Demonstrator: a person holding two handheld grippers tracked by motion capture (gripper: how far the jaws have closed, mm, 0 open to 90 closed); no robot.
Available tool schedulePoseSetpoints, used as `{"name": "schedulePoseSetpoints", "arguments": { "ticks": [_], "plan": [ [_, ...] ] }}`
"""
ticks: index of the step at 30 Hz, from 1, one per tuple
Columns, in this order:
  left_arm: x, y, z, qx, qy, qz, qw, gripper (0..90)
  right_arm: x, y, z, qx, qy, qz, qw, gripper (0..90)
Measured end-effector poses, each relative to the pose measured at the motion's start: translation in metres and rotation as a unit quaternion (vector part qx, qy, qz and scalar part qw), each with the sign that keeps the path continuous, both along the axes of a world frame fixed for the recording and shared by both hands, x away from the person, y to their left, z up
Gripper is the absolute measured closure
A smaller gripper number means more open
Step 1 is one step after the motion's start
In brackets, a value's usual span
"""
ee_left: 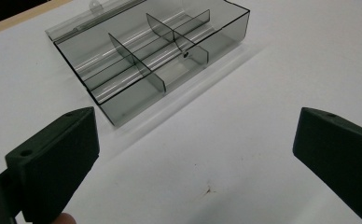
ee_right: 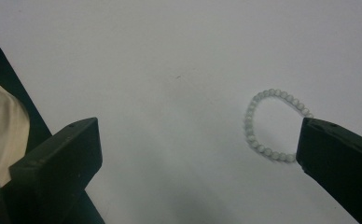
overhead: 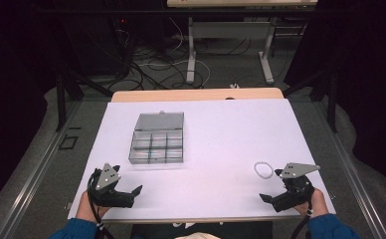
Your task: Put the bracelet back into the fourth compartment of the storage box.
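A clear grey compartment box (overhead: 157, 138) with its lid tipped back lies left of the table's middle; the left gripper view looks into its divided cells (ee_left: 151, 56). A white bead bracelet (overhead: 263, 170) lies flat at the near right, and its ring of beads (ee_right: 256, 140) sits beside the right jaw in the right gripper view. My left gripper (overhead: 136, 195) rests near the front left edge, open and empty, aimed toward the box. My right gripper (overhead: 266, 198) rests at the front right, open, nothing between its jaws, the bracelet just beyond it.
The white table top (overhead: 221, 134) has a wooden strip (overhead: 196, 94) along its far edge. Behind it stand metal table legs (overhead: 192, 55) and tangled cables (overhead: 146, 64) on the floor. Dark curtains close both sides.
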State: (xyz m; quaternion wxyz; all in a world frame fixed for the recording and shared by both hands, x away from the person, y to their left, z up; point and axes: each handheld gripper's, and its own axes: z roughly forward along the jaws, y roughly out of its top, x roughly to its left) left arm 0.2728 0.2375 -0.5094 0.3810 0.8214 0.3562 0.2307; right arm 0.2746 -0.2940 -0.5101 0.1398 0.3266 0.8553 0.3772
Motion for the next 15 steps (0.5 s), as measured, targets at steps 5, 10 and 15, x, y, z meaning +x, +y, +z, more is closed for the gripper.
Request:
{"name": "schedulePoseSetpoints", "arguments": {
  "ticks": [5,10,15],
  "plan": [
    [0.0005,-0.0009,0.0003,0.005,0.002,-0.004,1.0,0.6,0.0008,-0.0002,-0.0005,0.001,-0.002,0.0,1.0,0.0],
    [0.0007,-0.0014,-0.0005,0.007,0.003,-0.008,0.9999,0.6,0.0029,-0.0002,-0.0008,-0.004,-0.002,0.003,1.0,0.0],
    [0.0014,-0.0017,-0.0006,0.009,0.005,-0.011,0.9999,0.6,0.0049,-0.0003,-0.0014,-0.003,-0.001,-0.004,1.0,0.0]
  ]
}}
